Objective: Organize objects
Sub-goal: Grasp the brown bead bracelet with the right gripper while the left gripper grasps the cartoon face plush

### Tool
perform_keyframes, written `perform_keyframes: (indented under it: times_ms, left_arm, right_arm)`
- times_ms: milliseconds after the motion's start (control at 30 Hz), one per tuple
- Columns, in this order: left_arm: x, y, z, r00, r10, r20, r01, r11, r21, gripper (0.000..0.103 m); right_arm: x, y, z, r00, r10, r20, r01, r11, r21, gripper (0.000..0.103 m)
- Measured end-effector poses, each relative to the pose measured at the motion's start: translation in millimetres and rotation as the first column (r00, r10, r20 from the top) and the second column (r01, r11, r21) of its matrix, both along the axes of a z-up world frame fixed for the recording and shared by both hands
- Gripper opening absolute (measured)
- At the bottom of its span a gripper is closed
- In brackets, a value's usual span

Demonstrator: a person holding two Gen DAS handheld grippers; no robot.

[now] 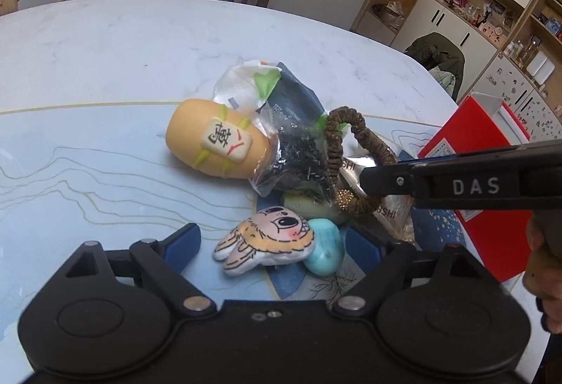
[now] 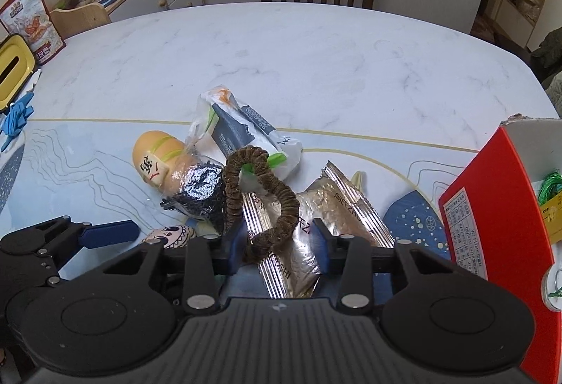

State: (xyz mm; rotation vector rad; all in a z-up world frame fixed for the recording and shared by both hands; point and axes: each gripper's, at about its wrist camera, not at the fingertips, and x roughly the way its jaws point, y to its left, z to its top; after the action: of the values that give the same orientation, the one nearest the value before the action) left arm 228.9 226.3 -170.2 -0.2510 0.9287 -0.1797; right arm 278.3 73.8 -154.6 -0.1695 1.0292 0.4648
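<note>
At the dining table (image 2: 316,43), I have the right gripper (image 2: 279,243) down over the heap, its blue fingers set part-way apart on either side of the silver snack packet (image 2: 316,226) and the tail of the brown scrunchie (image 2: 267,194). From the wrist view I cannot tell whether the pads yet touch either one; nothing looks pinched. My left gripper (image 1: 270,243) hangs wide and empty, low over the rabbit-face plush (image 1: 270,240) and the pale blue egg-shaped piece (image 1: 325,250) beside it.

The clutter lies bunched mid-table: an orange capsule toy (image 1: 214,145) against a clear bag of black bits (image 1: 298,162), a white-and-blue packet (image 2: 246,134) behind, the scrunchie looped over the lot. The open red box (image 2: 498,208) stands to the right, just beside the pile, with green cord already inside.

I judge the sorting barely begun, with this the first pick from the heap. Next, the right tongs need to close on one item only, scrunchie or packet, then lift clear and swing right to the box.
</note>
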Motion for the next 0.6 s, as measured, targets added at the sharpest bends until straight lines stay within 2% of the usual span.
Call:
perform_keyframes:
  times_ms: [133,200,400,600]
  left_arm:
    - [2,1,2,1.000,0.007,-0.022,-0.007,1.000,-0.010,0.081]
    - [3,1,3,0.999,0.005,-0.036,-0.006,1.000,-0.017,0.068]
    - [2,0,5,0.998,0.008,-0.055,-0.009,1.000,-0.027,0.053]
    - [-1,-2,8,0.998,0.007,-0.060,-0.009,1.000,-0.027,0.049]
  right_arm:
    - [1,-1,0,1.000,-0.012,-0.001,0.012,1.000,0.012,0.028]
    - [1,-2,1,1.000,-0.019,0.001,0.019,1.000,0.013,0.023]
    - [-3,-5,7,0.999,-0.038,0.011,0.038,0.999,0.034,0.011]
    - [-13,-8,22,0.999,-0.041,0.028,0.039,0.996,0.078,0.009]
